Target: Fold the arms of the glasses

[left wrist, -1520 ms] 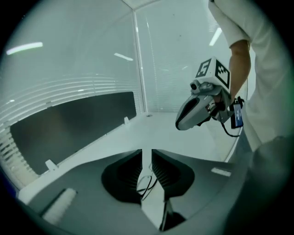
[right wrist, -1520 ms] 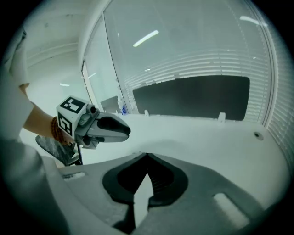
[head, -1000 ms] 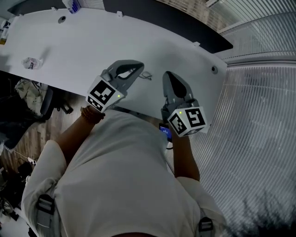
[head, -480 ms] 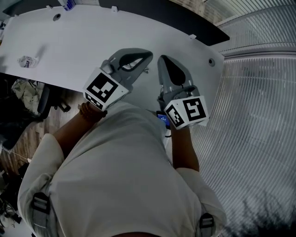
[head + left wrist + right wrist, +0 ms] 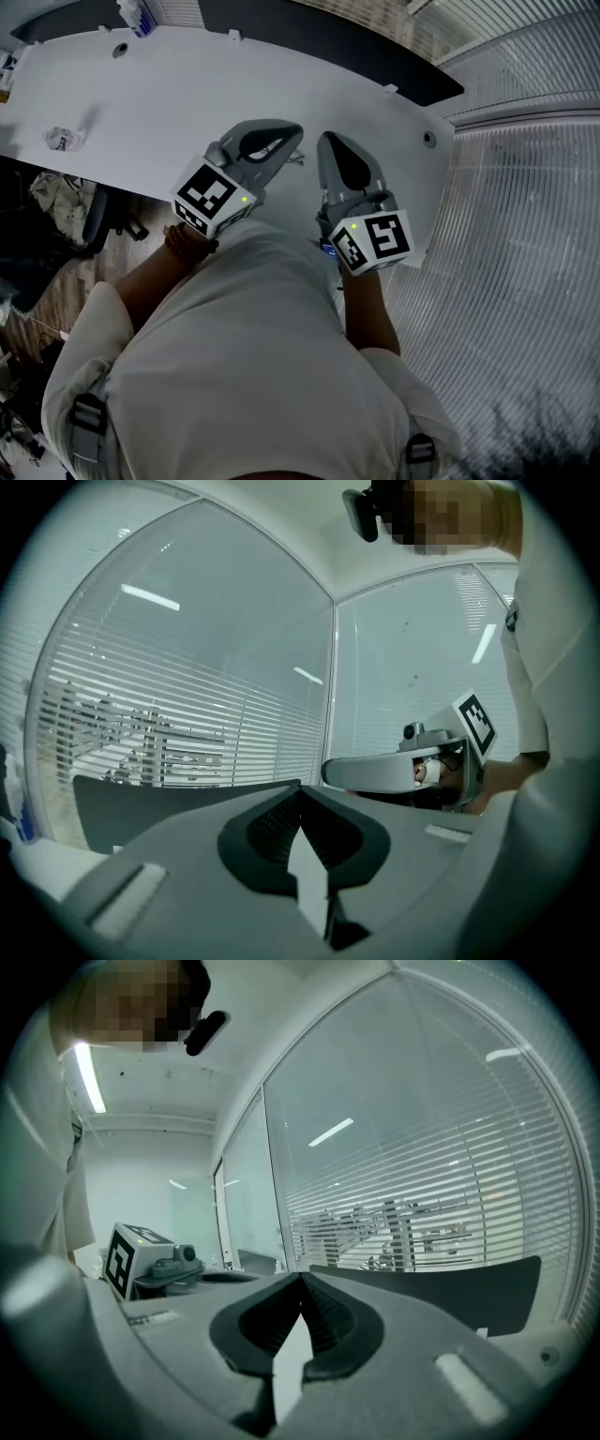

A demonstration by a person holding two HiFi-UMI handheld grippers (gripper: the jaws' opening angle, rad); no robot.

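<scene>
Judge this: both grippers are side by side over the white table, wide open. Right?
No. The left gripper and right gripper are shut and empty, as their own gripper views show; they are side by side over the white table.

Bench (image 5: pixel 169 84) top wide, mostly bare ahead of both tools. Crumpled paper (image 5: pixel 64 139) far left, bottle (image 5: pixel 136 13) at back left corner, both well apart from tools. Left tool (image 5: pixel 294 134) and right tool (image 5: pixel 328 143) side by side, narrow gap between tips. Glasses (image 5: pixel 298 157) on bench just beside left tool. Glass wall with blinds (image 5: pixel 422 1147) beyond bench.
</scene>
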